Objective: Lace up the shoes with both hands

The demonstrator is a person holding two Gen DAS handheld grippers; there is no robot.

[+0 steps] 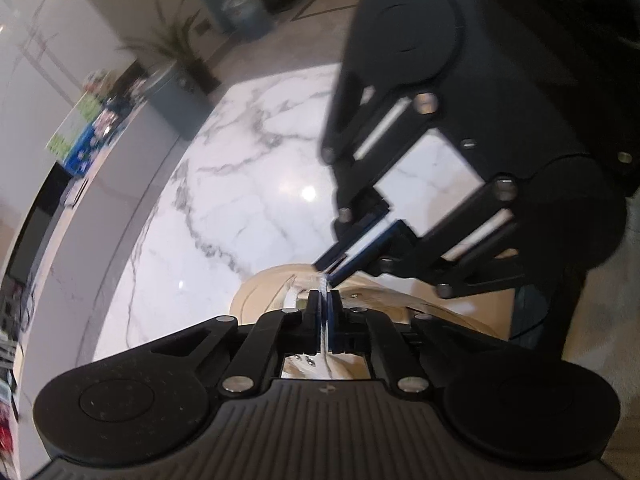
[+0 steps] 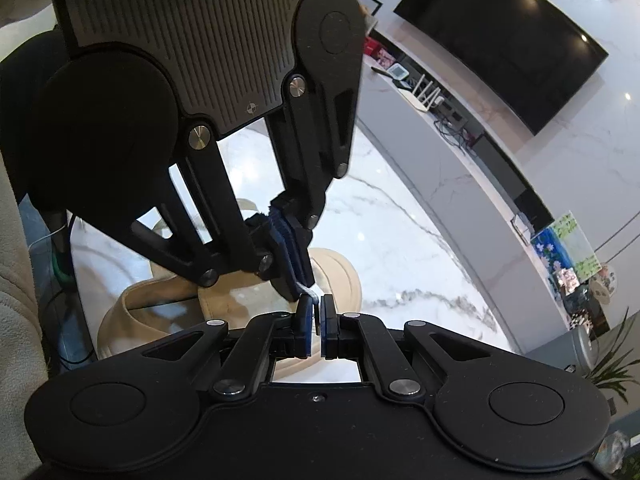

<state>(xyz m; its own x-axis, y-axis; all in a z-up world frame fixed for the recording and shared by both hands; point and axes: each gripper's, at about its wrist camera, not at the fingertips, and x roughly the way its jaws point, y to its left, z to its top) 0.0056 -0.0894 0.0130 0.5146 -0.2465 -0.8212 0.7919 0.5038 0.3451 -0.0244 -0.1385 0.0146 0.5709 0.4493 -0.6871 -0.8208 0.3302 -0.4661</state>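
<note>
Below, a cream round-toed shoe (image 1: 264,292) sits on the glossy veined marble surface (image 1: 248,184); both matte black grippers, left (image 1: 325,298) and right (image 2: 317,304), have blue-padded fingers (image 2: 306,312) pinched shut on the thin white woven lace (image 1: 322,280), tips nearly touching

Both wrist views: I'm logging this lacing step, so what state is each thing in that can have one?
left gripper: shut on the white lace.
right gripper: shut on the same lace.
white lace: pinched between both grippers, just above the shoe.
beige shoe: resting on the marble table.
television: screen dark.
</note>
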